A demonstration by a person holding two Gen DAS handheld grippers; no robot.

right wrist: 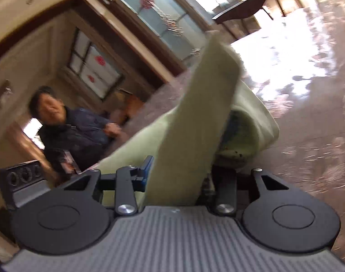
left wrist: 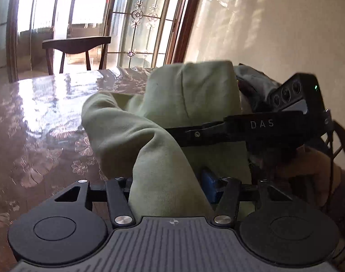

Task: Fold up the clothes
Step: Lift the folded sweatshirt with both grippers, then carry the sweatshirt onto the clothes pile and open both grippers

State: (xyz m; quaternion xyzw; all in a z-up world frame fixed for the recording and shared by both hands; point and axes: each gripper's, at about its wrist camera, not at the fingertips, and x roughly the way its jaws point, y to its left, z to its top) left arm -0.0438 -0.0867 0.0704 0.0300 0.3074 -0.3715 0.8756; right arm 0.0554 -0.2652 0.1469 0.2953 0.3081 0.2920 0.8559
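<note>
Gripping the green garment [left wrist: 163, 122] in both your left gripper [left wrist: 168, 181] and right gripper [right wrist: 177, 176], fingers closed on bunched cloth, you hold it lifted above the table [left wrist: 36, 117]. Mid-fold, judged; next calls for laying it flat. Open tabletop lies leftward; wall [left wrist: 274, 22] crowds right.

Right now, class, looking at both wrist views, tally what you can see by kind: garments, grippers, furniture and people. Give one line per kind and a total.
Garments: 2, a green garment and a dark garment behind it
Grippers: 2, left gripper and right gripper, both clamped on the green one
Furniture: 2, table and stool
People: 1, person
Total: 7
</note>
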